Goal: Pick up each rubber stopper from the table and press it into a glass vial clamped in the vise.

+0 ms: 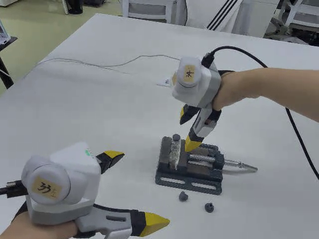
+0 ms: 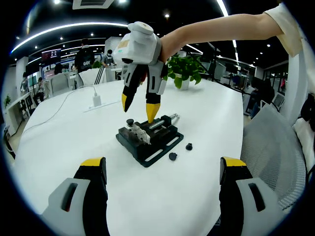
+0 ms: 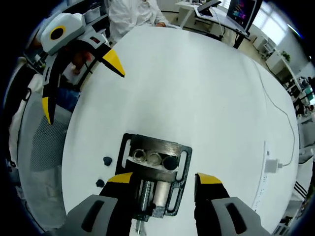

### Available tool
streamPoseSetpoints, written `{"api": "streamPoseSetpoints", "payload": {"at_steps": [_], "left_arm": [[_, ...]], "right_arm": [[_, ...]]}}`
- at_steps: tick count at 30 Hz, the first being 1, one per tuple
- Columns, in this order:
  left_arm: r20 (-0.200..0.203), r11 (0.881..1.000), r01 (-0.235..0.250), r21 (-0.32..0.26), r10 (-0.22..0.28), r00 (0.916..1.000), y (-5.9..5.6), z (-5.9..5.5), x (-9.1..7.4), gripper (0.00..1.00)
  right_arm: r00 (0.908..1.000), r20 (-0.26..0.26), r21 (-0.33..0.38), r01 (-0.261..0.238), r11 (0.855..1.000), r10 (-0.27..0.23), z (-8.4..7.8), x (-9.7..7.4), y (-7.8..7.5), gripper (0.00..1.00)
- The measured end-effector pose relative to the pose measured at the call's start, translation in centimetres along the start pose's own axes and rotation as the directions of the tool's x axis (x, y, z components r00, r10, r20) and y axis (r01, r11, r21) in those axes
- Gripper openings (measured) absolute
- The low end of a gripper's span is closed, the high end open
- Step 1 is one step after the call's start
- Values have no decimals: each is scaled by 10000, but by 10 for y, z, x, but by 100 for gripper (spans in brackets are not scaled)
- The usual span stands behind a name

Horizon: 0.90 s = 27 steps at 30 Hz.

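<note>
A black vise point(image 1: 192, 183) stands on the white table and clamps clear glass vials point(image 1: 174, 152) in a row. One vial carries a dark stopper point(image 1: 176, 137); from above, two vials point(image 3: 146, 157) look unplugged beside the plugged one point(image 3: 170, 161). Two loose rubber stoppers point(image 1: 183, 196) point(image 1: 209, 207) lie in front of the vise. My right gripper point(image 1: 188, 129) hovers open just above the vise, nothing between its fingers. My left gripper point(image 1: 134, 191) is open and empty near the table's front left, well short of the vise point(image 2: 153, 147) and the loose stoppers point(image 2: 172, 156) point(image 2: 189, 146).
A white cable point(image 1: 99, 64) runs across the far table to a small white adapter point(image 1: 164, 82). A black cord point(image 1: 294, 129) trails from the right gripper off the right side. The vise's screw handle point(image 1: 239, 165) sticks out to the right.
</note>
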<state>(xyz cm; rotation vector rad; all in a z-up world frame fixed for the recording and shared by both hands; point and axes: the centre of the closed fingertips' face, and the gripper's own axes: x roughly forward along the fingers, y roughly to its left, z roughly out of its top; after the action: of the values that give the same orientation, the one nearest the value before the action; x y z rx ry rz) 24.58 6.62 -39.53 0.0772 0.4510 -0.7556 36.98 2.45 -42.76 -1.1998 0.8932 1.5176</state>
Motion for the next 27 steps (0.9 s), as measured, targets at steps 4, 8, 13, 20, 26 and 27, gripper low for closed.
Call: {"api": "streamPoseSetpoints", "payload": {"at_steps": [4, 8, 13, 20, 26, 27], "left_arm": [[29, 10000, 33, 11, -33, 10000, -1, 1, 1, 95], [64, 10000, 35, 28, -36, 10000, -2, 2, -1, 95], [71, 10000, -15, 59, 14, 10000, -1, 1, -4, 95], [64, 9999, -73, 92, 72, 10000, -1, -1, -7, 95], [46, 9999, -83, 128, 82, 10000, -4, -3, -10, 95], [45, 9999, -78, 126, 78, 10000, -4, -3, -10, 95]], "right_arm": [[9999, 104, 127, 39, 9999, -40, -4, 0, 9, 45], [9995, 278, 293, 106, 9995, -114, -5, -1, 15, 45], [9986, 520, 382, 109, 9992, -129, -3, -5, 24, 44], [9962, 841, 476, 203, 9987, -243, 0, -8, 32, 44], [9917, 1244, 569, 248, 9981, -317, 2, -9, 42, 42], [9904, 1335, 634, 270, 9976, -352, 2, -9, 44, 42]]}}
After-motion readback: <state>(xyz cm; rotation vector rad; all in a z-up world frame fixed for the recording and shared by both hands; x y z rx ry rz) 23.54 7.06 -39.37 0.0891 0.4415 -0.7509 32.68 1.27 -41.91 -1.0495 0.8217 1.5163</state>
